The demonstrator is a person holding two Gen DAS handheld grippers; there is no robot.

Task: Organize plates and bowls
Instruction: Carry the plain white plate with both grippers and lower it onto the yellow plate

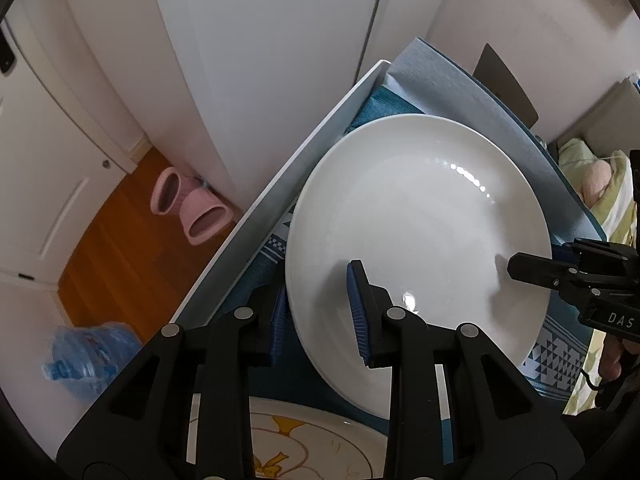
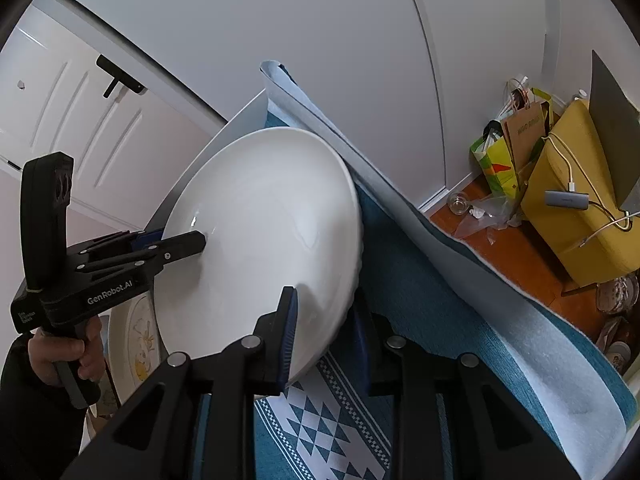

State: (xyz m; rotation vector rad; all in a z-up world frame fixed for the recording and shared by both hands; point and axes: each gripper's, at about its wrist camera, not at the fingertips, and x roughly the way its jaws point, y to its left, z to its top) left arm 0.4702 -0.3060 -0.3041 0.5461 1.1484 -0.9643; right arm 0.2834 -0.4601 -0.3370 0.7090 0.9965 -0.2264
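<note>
A large deep white plate sits over a blue patterned mat. My left gripper is shut on its near rim, one blue pad inside the plate and the other outside under the edge. My right gripper clamps the opposite rim the same way, inner finger on the plate's face and outer finger beneath it. Each gripper shows in the other's view: the right one at the plate's right edge, the left one at its left edge, held by a hand. A cream plate with a yellow motif lies partly under the white plate.
The blue mat has its far side folded up against a white cabinet. The white table edge runs diagonally; beyond it are pink slippers and a water bottle on the wooden floor. A yellow case with cables and paper bags stand at the right.
</note>
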